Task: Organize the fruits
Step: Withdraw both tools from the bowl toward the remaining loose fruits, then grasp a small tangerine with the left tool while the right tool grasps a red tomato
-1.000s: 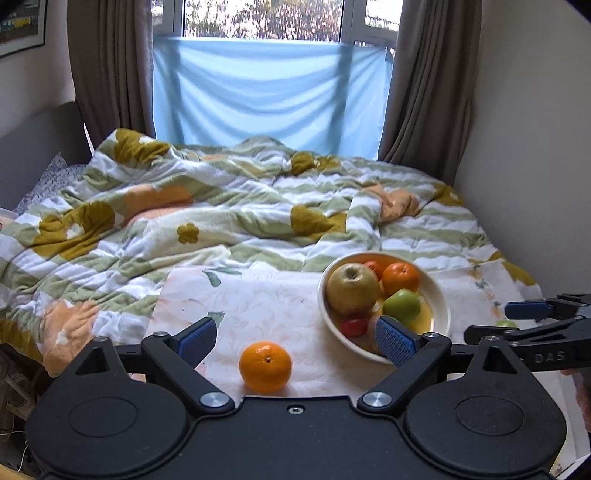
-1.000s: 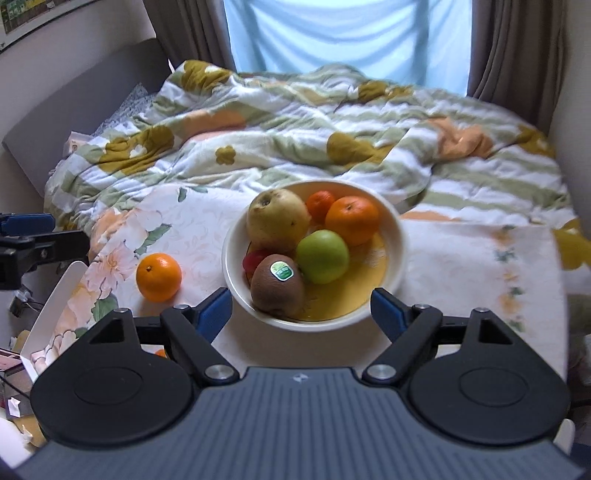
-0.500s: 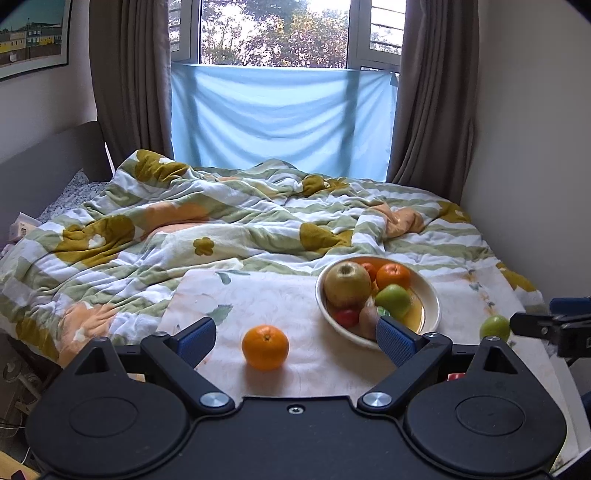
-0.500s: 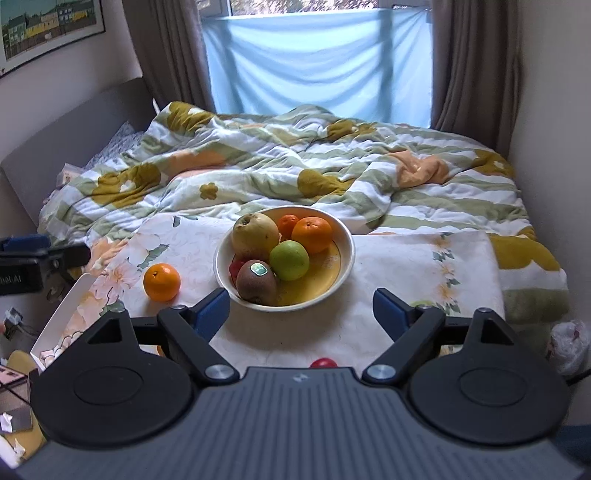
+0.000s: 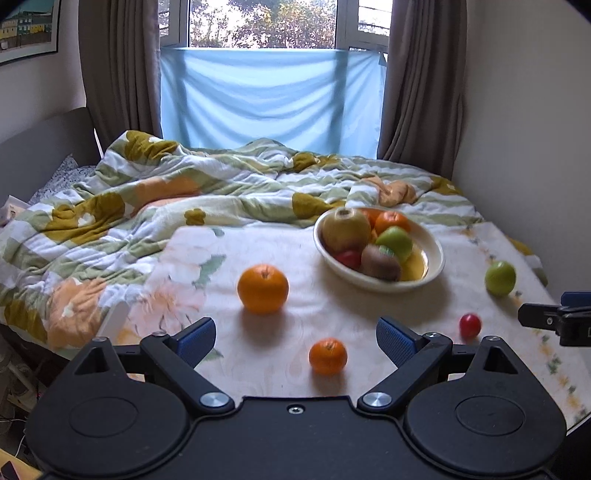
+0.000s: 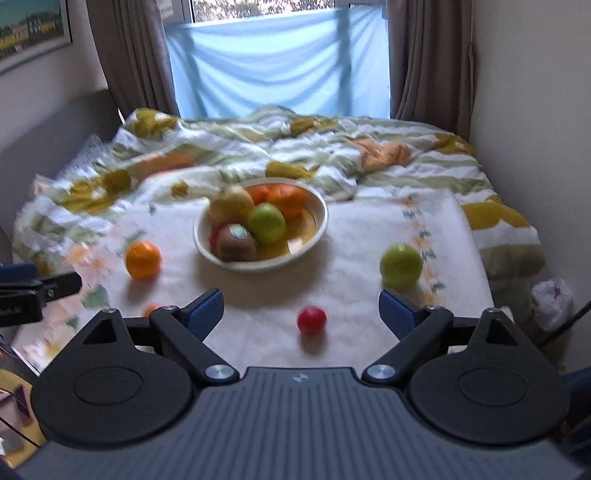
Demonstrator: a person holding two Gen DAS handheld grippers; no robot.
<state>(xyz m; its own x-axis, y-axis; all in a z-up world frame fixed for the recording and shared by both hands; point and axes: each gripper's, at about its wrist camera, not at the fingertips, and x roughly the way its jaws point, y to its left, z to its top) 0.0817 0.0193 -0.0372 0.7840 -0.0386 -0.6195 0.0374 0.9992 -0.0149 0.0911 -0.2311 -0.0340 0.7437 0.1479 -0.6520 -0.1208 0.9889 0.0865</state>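
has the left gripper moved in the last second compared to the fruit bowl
Yes. The left gripper has pulled back from the bowl: its right finger overlapped the rim before, and now bare cloth and a small orange lie between them.

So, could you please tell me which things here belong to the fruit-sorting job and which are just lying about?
Job: cream ceramic bowl, large orange, small orange mandarin, small red fruit, loose green apple.
Lying about: floral striped duvet, framed picture, brown curtains.
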